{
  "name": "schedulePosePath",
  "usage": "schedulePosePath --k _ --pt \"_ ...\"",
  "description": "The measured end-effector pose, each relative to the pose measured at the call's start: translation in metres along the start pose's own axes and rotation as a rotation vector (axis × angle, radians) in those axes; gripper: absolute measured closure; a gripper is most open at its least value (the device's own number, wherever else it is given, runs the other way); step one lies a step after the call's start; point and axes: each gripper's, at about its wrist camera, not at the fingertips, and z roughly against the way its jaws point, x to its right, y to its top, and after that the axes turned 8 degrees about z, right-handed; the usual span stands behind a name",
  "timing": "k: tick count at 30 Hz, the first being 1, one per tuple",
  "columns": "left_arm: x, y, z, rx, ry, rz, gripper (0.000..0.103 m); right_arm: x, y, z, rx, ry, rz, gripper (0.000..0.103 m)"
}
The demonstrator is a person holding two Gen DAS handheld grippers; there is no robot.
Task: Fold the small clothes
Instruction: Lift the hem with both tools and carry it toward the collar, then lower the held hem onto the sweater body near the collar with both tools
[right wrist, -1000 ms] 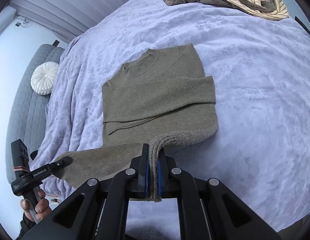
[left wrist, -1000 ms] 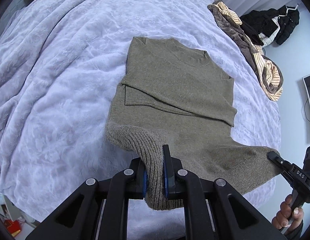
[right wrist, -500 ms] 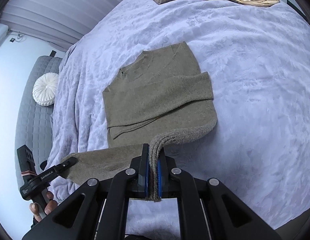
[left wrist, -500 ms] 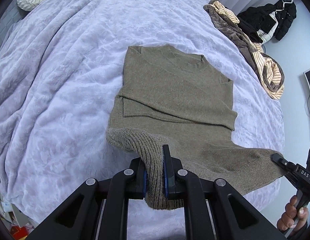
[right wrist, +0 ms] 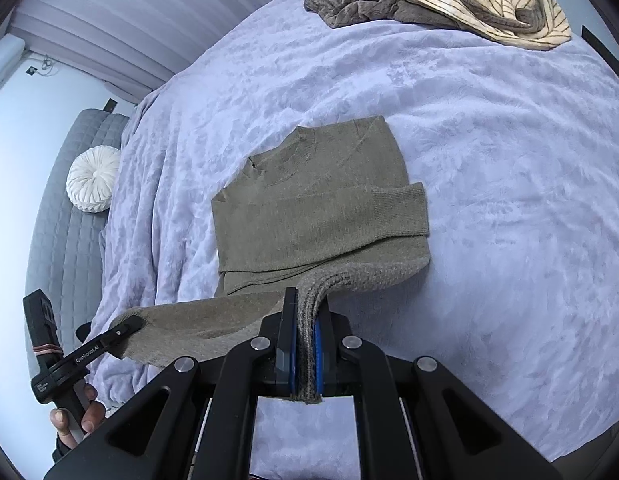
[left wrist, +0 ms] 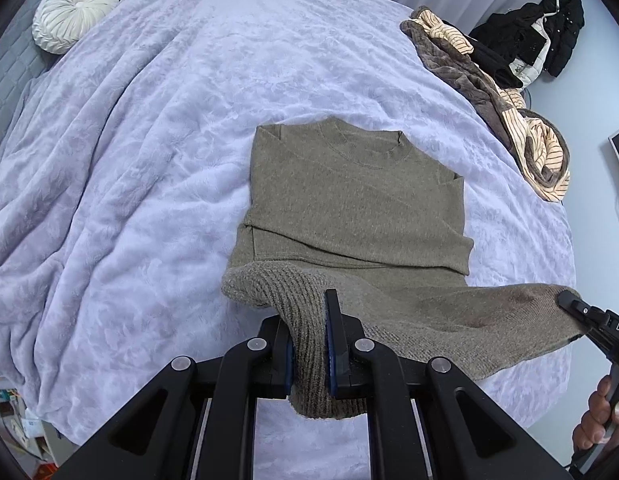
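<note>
Right, stock as I see it from the remote desk:

- Olive-brown knit sweater: lies front-up mid-bed, both sleeves already crossed over the chest, collar at the far end. Ribbed hem is off the bed, strung between my two claws.
- Left gripper: jaws narrow, clamped on the hem's left corner.
- Right gripper: jaws narrow, clamped on the hem's right corner; person's hand shows on the other rig's handle.
- Step in hand, my read: bottom-to-collar fold. To do it well: keep both corners level w/ the hem taut btwn them, carry it over the sleeves, land it square just short of the collar, let go of both together so nothing skews.
- Surface: lilac plush bedspread, crumpled, soft; may drag on knit.
- Room: round white pleated cushion by grey quilted headboard; heap of brown and striped clothes at far edge; black jacket hanging beyond.
</note>
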Motion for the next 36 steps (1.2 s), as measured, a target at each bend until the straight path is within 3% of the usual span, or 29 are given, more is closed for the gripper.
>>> schedulePosePath --k 16,36 --pt "0.001 0.034 -0.018 -0.01 -0.011 0.043 0.09 -0.002 0.036 -0.013 0.022 -0.051 0.006 0.096" --pt "0.005 0.077 -0.107 -0.125 0.047 0.076 0.09 0.023 0.086 -0.082 -0.031 -0.105 -0.038 0.096"
